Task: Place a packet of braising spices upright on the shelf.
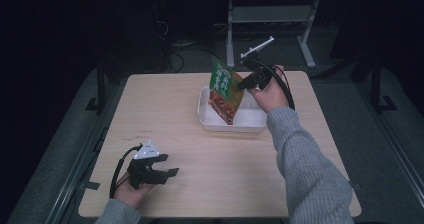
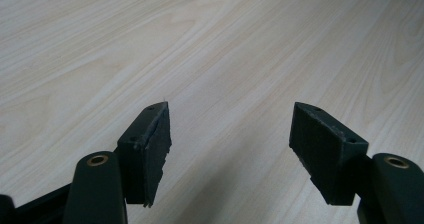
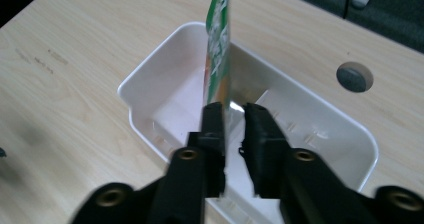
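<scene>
The right claw [image 3: 234, 134] was clamped on the upper edge of a green-and-red food pouch [image 1: 226, 90]. In the right gripper view the jaws stood nearly together, with the thin pouch [image 3: 218, 54] seen edge-on between them and lying against one jaw. The grip sat near the pouch's rim rather than at its middle.

The pouch hung tilted from the right claw [image 1: 246, 82], its lower end down inside a white plastic bin [image 1: 232, 125]. Whether that end touched the bin floor could not be determined. The bin [image 3: 320, 129] otherwise appeared to hold nothing and stood on the far right part of the wooden worktop [image 1: 165, 119].

The left claw [image 1: 167, 172] rested low at the near left corner of the worktop, well apart from the bin. Its jaws stood wide apart in the left gripper view, with bare worktop [image 2: 240, 49] between them and nothing held.

Probable faults from this position:
- Slip: a narrow edge grip on a smooth film could let the pouch slide out before it was lowered fully.
- Tip-out: if released while tilted, the pouch could lean on the bin wall and topple over the rim.
- Bin shift: pressing the pouch sideways against a wall could push the light, unbraced bin across the worktop, since the left claw was not steadying it.
</scene>
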Tool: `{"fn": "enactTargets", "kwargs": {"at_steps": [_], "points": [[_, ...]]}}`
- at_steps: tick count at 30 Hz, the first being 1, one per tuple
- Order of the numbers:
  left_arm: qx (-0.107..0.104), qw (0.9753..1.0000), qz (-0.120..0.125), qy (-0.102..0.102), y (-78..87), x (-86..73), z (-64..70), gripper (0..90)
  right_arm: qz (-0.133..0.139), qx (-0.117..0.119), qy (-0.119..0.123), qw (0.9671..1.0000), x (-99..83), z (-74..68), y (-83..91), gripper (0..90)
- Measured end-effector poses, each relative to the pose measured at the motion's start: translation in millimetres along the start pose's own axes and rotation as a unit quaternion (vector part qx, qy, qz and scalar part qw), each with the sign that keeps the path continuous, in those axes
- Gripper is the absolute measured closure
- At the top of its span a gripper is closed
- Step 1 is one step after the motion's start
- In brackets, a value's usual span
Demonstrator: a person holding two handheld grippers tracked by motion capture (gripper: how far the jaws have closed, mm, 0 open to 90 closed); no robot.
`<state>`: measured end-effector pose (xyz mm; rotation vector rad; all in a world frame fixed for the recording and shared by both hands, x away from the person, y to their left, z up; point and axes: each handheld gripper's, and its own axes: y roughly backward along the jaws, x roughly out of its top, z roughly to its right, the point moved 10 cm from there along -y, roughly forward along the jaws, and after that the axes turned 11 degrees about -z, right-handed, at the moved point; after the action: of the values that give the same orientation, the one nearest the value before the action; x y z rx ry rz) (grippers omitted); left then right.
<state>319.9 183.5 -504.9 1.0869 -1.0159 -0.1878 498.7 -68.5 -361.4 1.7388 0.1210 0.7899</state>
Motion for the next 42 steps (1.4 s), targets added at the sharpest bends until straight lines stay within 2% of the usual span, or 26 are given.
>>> {"fn": "enactTargets", "kwargs": {"at_steps": [9, 15, 27, 34, 42], "points": [[0.002, 1.0000, 0.000, 0.002, 0.1, -0.1, -0.7, 30.5, 0.023, 0.034, -0.011, 0.9991, -8.7, 7.8, 16.2, 59.1], [0.003, 1.0000, -0.001, 0.006, 0.3, -1.0, -2.3, 28.9, 0.028, 0.047, -0.013, 0.9984, -25.1, 13.5, 22.1, 50.8], [0.006, 0.9999, -0.008, 0.003, -0.8, -3.1, -3.4, 28.1, 0.043, 0.088, -0.030, 0.9947, -67.1, 24.4, 27.1, 46.9], [0.007, 0.9999, -0.010, 0.003, -2.3, -3.6, -2.8, 27.7, 0.043, 0.094, -0.034, 0.9941, -87.5, 29.8, 29.8, 46.4], [0.006, 0.9999, -0.011, 0.005, -1.9, -4.6, -3.3, 27.3, 0.038, 0.106, -0.036, 0.9931, -109.7, 31.0, 25.3, 44.6]]}}
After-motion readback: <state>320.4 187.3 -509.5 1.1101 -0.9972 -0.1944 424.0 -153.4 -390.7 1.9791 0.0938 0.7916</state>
